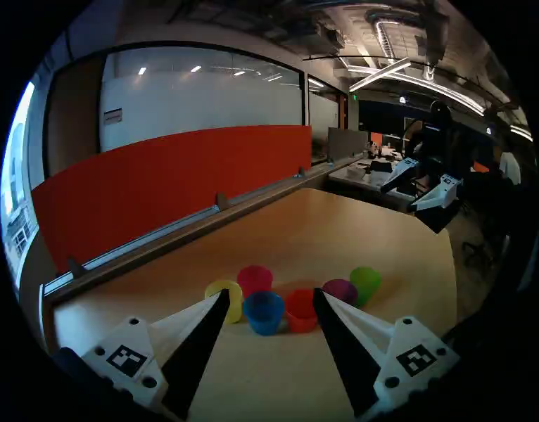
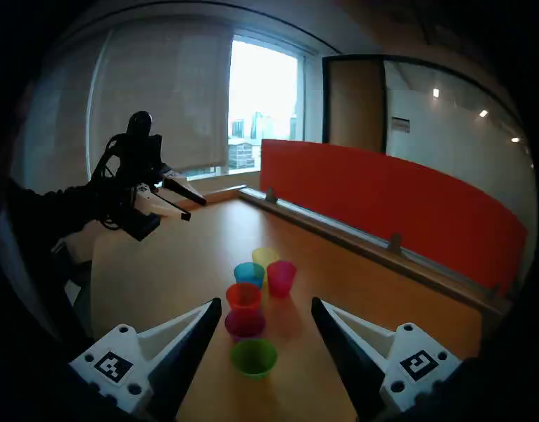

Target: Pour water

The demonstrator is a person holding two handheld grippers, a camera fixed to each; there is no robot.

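Six small plastic cups stand upright in a tight cluster on the wooden bench [image 1: 340, 225]: a yellow cup [image 1: 236, 302], pink cup [image 1: 255, 278], blue cup [image 1: 263, 313], red cup [image 1: 300, 311], purple cup [image 1: 340, 288] and green cup [image 1: 366, 281]. In the left gripper view they sit toward 6 o'clock, just past the tips of the left gripper [image 1: 271, 299], whose jaws are spread wide and grasp nothing. In the right gripper view the cups run in a loose file from 6 toward 12 o'clock, green nearest and yellow farthest, ahead of the right gripper [image 2: 266, 304]; its jaws are likewise released and bare.

One near finger covers part of the yellow cup, and the other clips the purple cup's side. The cups' insides lie in shadow, so I cannot tell whether any holds water. In the left gripper view the right gripper is small and dim at 2 o'clock. In the right gripper view a dark sleeve [image 2: 51, 204] holds the left gripper at 9 o'clock. An orange partition [image 1: 164, 183] lines the bench's far edge.
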